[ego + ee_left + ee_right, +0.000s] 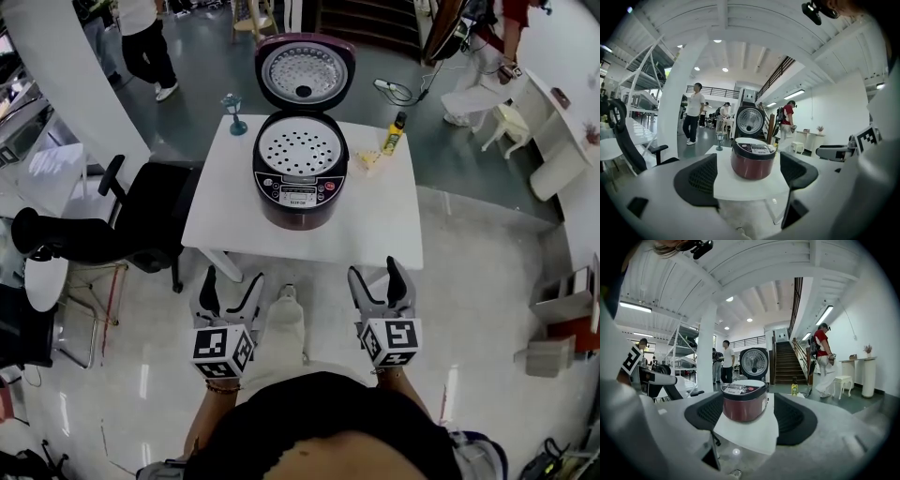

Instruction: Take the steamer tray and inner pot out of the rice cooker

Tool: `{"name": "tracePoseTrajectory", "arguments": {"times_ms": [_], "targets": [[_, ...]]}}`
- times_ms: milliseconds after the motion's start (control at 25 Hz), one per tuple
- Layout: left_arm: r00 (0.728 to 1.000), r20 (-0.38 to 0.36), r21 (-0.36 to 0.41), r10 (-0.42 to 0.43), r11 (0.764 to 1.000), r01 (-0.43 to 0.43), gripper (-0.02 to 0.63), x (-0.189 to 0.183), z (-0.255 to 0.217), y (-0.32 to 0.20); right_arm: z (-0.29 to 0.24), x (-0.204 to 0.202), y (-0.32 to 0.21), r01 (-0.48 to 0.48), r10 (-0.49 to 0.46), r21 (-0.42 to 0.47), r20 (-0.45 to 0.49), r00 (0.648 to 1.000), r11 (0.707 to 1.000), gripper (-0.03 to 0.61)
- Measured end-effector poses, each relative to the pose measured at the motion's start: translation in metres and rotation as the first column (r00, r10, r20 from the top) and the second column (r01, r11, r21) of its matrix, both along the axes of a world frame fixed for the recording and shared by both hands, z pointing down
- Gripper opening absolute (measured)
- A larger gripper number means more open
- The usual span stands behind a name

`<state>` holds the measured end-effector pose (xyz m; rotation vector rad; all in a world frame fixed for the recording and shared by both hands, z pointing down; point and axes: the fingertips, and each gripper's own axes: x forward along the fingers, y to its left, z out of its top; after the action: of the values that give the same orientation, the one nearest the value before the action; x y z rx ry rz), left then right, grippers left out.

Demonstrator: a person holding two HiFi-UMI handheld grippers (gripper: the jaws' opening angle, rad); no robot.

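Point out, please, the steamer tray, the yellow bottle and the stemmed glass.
steamer tray (300,150), head view, middle of its perforated surface.
yellow bottle (391,141), head view, its yellow body.
stemmed glass (238,127), head view, its foot.

— Where is the rice cooker (300,202)?
— Straight ahead, well apart from both pairs of jaws, framed in the gap of the left gripper (232,281) and of the right gripper (375,272) alike. It is dark red, round and upright, with its control panel facing the jaws.
— Its lid (303,70)?
— Raised on the far side, silver inner face showing.
— The steamer tray (302,150)?
— Pale and perforated, it sits level in the cooker's mouth. The inner pot is hidden beneath it.
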<state>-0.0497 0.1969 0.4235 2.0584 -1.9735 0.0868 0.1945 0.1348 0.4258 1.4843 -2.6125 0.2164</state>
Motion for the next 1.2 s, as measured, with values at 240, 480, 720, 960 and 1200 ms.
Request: {"name": "tracePoseTrajectory", "arguments": {"times_ms": [240, 480, 720, 960, 1200], "targets": [[1.000, 0.005, 0.014, 0.004, 1.000, -0.004, 0.399, -0.012, -0.005, -0.049, -0.008, -0.011, -0.047, -0.005, 0.005, 0.007, 0.024, 1.000, 1.000, 0.331], [1.000, -0.011, -0.004, 0.020, 1.000, -0.020, 0.399, -0.027, -0.005, -0.107, -0.008, -0.017, -0.103, -0.038, 0.038, -0.003, 0.017, 0.999, 0.999, 0.331], [0.999, 0.005, -0.002, 0.048, 0.999, -0.048, 0.399, -0.040, -0.015, -0.170, -0.007, -0.033, -0.160, -0.055, 0.055, -0.030, -0.010, 0.998, 0.998, 0.331], [0.997, 0.001, -0.027, 0.080, 0.996, -0.080, 0.399, -0.051, -0.011, -0.227, -0.004, -0.049, -0.215, -0.067, 0.065, -0.044, -0.042, 0.997, 0.997, 0.331], [0.992, 0.016, -0.042, 0.125, 0.991, -0.125, 0.399, -0.050, -0.007, -0.279, 0.003, -0.059, -0.268, -0.091, 0.087, -0.065, -0.067, 0.994, 0.994, 0.331]]}}
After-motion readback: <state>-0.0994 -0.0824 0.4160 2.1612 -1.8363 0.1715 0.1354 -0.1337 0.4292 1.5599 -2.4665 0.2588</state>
